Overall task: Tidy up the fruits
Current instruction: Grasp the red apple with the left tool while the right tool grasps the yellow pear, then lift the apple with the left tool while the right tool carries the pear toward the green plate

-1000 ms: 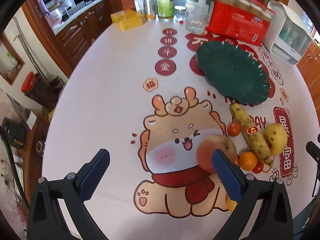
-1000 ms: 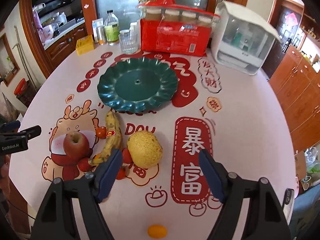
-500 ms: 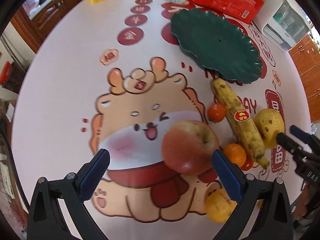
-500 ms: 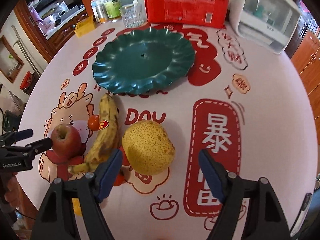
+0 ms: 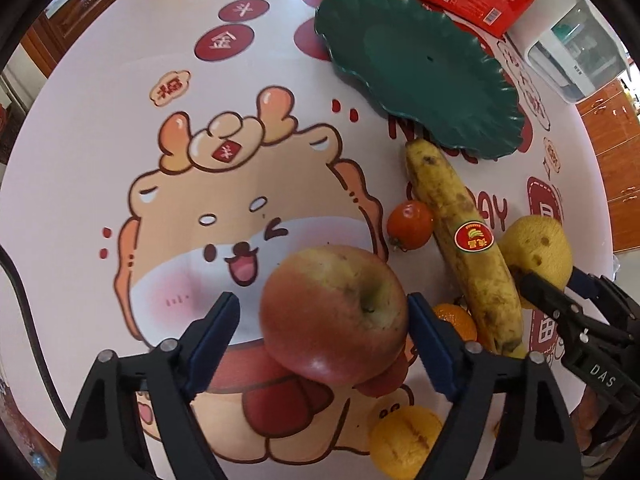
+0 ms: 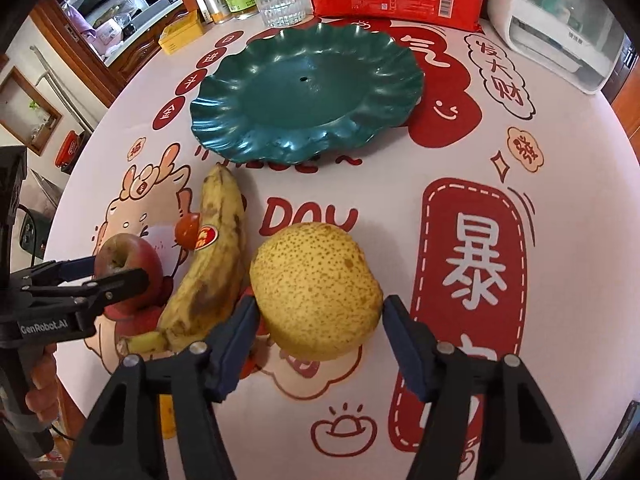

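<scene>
**Closing on two fruits at once**

Nearest the left gripper sits the apple on the table, between its blue fingers. They are closing: the right-side pad looks to touch the apple's skin, while a gap shows on the other side, so no grip yet. Nearest the right gripper, the pear stands between fingers that are also closing, both pads just at its flanks, not plainly pressing. Between the two fruits lie the banana, a small tomato and some oranges. Farther off waits the green plate, with nothing on it. The step in hand looks like the paired pick-up. Next, each grip must firm up squarely, then lift clear of the banana and carry to the plate.
</scene>
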The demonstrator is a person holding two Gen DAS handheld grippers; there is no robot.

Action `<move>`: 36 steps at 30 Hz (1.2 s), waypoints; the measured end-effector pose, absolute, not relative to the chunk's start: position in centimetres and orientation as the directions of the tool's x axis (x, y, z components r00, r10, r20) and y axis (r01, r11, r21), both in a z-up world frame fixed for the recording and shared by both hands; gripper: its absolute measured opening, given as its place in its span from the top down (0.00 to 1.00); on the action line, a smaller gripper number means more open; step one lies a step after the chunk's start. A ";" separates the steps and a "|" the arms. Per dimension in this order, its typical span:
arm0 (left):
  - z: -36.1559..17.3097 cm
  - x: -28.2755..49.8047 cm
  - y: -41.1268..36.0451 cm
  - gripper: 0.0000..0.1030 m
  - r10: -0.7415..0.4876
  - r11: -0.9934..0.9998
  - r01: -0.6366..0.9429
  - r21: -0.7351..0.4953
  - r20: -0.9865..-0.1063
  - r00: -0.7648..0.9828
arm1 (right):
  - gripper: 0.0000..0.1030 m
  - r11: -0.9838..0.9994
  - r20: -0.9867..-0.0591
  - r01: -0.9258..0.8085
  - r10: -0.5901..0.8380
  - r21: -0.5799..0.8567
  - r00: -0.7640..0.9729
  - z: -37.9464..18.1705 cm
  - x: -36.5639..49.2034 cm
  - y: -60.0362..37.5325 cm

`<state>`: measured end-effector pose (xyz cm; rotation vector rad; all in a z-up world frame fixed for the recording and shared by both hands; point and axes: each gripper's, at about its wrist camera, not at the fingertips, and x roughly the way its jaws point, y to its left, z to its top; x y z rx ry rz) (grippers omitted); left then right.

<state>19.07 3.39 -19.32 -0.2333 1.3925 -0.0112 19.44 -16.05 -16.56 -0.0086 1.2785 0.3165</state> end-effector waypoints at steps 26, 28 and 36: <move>-20.6 20.1 2.7 0.31 -0.152 0.972 -0.153 -0.179 -0.973 0.172 | 0.42 0.941 -0.907 -0.147 0.333 0.304 0.259 -19.2 22.4 -18.9; -20.5 20.1 2.7 0.31 -0.146 0.974 -0.145 -0.173 -0.973 0.180 | 0.42 0.941 -0.903 -0.140 0.335 0.308 0.268 -19.1 22.4 -19.0; -20.4 19.6 2.3 0.31 -0.140 0.981 -0.105 -0.163 -0.970 0.201 | 0.42 0.940 -0.886 -0.084 0.339 0.330 0.316 -18.2 23.0 -20.5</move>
